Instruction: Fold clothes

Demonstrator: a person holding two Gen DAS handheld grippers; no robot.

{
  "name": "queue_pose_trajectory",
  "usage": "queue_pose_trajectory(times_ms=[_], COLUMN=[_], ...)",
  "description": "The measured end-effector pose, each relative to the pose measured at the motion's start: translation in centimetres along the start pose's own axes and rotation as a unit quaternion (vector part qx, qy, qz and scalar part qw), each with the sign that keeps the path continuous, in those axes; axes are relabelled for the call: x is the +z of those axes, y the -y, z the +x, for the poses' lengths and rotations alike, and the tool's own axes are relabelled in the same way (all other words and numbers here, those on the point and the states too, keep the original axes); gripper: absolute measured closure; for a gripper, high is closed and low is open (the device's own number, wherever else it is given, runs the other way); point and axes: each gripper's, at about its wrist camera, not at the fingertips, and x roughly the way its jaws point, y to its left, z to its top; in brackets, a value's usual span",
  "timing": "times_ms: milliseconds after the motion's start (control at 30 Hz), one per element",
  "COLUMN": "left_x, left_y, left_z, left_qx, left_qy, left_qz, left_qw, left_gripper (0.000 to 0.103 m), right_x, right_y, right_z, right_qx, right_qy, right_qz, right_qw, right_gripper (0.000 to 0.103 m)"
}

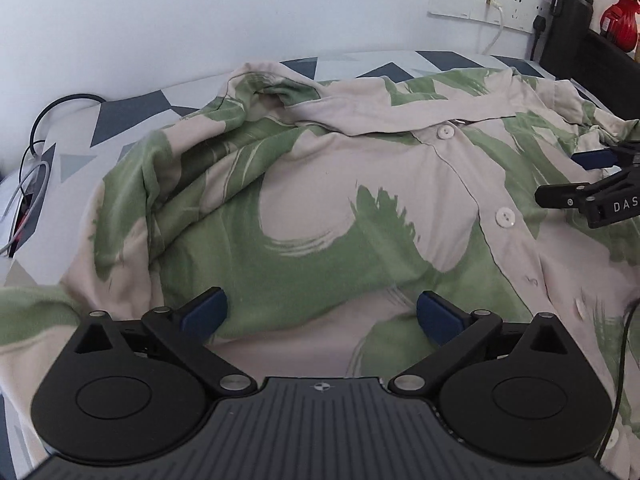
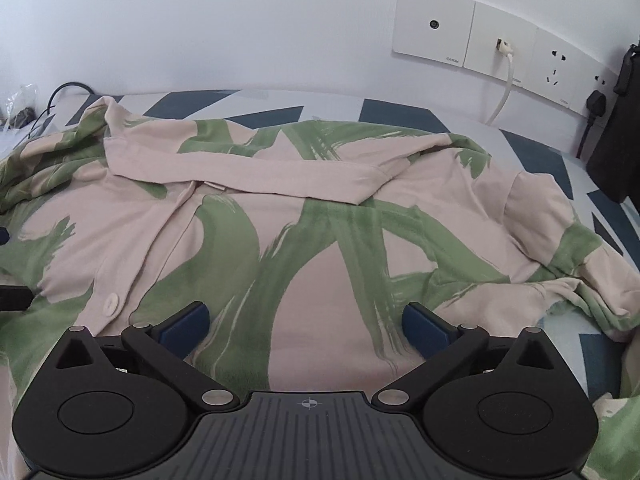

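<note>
The bed, under a blue, grey and white triangle-patterned sheet (image 2: 404, 114), shows bare along the wall behind the beige button-up shirt with green brush strokes (image 1: 320, 208), which lies rumpled across it, collar towards the wall. The shirt's hem is cut off below both views (sleeves bunched, hard to trace). Over the shirt, left tool (image 1: 322, 312) and right tool (image 2: 306, 322) are released, grasping nothing.
</note>
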Motion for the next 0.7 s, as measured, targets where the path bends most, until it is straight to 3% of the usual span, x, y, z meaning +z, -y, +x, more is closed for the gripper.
queue_pose_trajectory(times_ms=[333, 400, 533, 700], left_x=[-3.3, -3.5, -3.0, -1.2], left_y=[-0.2, -1.6, -4.8, -7.0], left_z=[-2.9, -3.1, -2.5, -0.4], left_qx=[-0.004, 0.020, 0.046, 0.036], left_qy=[-0.004, -0.005, 0.007, 0.027], left_qz=[-0.016, -0.040, -0.081, -0.112], left_qw=[0.9999, 0.9990, 0.9957, 0.9927], left_gripper=[0.001, 0.001, 0.001, 0.000], right_x=[-1.6, -1.6, -2.1, -2.2], right_y=[0.4, 0.8, 3.7, 7.8], right_z=[-1.9, -2.8, -5.1, -3.2], right_qx=[0.005, 0.001, -0.055, -0.071], right_qy=[-0.012, -0.006, 0.043, 0.017], right_qz=[-0.005, 0.000, 0.049, 0.131], right_qw=[1.000, 1.000, 0.996, 0.989], right_gripper=[0.001, 0.013, 0.011, 0.011])
